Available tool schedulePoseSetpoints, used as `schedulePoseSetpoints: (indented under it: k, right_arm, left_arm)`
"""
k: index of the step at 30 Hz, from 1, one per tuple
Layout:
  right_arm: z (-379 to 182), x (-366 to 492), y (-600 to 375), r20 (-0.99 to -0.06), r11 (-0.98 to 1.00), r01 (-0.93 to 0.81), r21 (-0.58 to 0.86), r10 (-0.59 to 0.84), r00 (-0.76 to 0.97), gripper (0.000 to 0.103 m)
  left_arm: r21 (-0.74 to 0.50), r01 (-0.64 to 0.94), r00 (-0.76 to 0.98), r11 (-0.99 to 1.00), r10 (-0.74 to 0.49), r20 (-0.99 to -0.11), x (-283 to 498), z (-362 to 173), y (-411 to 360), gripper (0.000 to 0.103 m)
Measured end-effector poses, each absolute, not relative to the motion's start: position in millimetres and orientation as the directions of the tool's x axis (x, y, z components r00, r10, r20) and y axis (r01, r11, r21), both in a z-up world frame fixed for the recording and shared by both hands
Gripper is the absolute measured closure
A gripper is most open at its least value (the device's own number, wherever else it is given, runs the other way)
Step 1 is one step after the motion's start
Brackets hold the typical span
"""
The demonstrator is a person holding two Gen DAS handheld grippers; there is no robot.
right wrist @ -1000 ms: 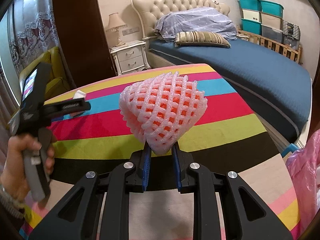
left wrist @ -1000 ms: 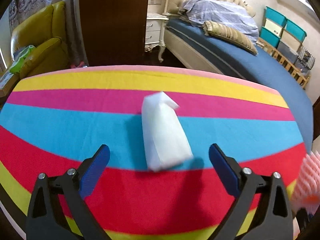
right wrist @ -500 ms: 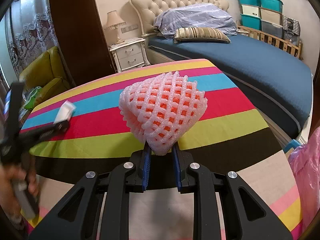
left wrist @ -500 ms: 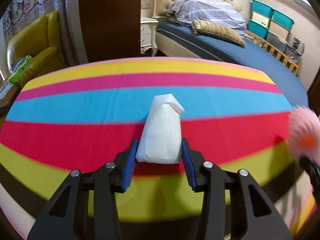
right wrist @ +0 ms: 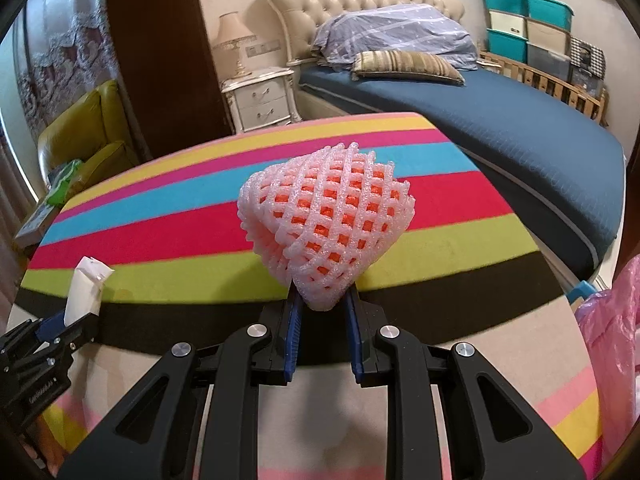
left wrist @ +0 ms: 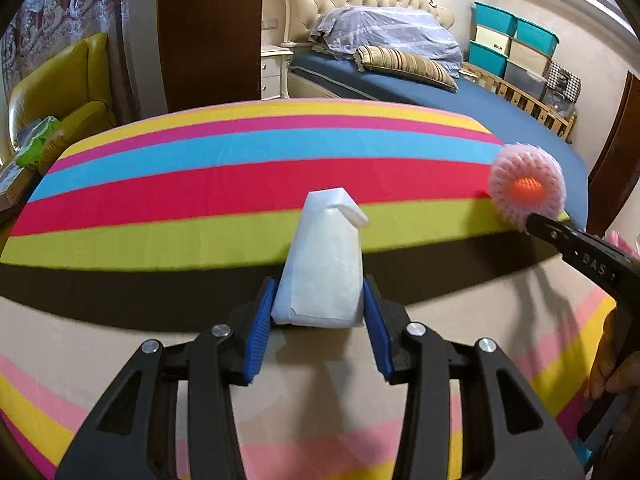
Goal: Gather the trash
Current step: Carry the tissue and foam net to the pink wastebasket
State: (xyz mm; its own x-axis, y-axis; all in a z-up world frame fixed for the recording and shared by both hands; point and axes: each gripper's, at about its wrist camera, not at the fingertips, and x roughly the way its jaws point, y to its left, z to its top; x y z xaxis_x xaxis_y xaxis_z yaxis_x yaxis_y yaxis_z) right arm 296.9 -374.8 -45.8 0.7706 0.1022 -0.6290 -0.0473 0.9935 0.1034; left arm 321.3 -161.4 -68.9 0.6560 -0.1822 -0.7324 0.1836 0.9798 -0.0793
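My left gripper (left wrist: 319,322) is shut on a folded white paper packet (left wrist: 322,264) and holds it above the striped table (left wrist: 200,184), near its front edge. The packet also shows at the left of the right wrist view (right wrist: 86,290). My right gripper (right wrist: 322,322) is shut on a pink foam fruit net (right wrist: 326,220) with orange showing through the mesh. In the left wrist view the net (left wrist: 526,188) sits at the right, on the tip of the right gripper.
A pink plastic bag (right wrist: 612,340) hangs at the right edge. A blue bed (right wrist: 500,120) lies behind the table, a yellow armchair (left wrist: 60,92) at the left, a white nightstand (right wrist: 260,96) beside a dark wooden panel (left wrist: 208,32).
My left gripper closed on the white packet, lifted it off the table and drew it back toward the front edge. My right gripper kept hold of the foam net.
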Motion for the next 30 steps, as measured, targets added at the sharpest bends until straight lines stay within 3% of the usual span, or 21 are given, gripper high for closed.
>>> schedulePoseSetpoints:
  k: [11,30]
  right_arm:
    - [-50,227,-390,-0.597,0.990,-0.082,0.112,0.133,0.791,0.082]
    - [-56,131,-467,-0.547,0.987,-0.041,0.158,0.122,0.828,0.082]
  left_arm:
    - [0.003,0.256,0.680,0.967,-0.178,-0.711,278,-63,-181,0.061]
    - [0.054,0.462,0.666,0.885,-0.306,-0.680,209,-59,-266,0.061]
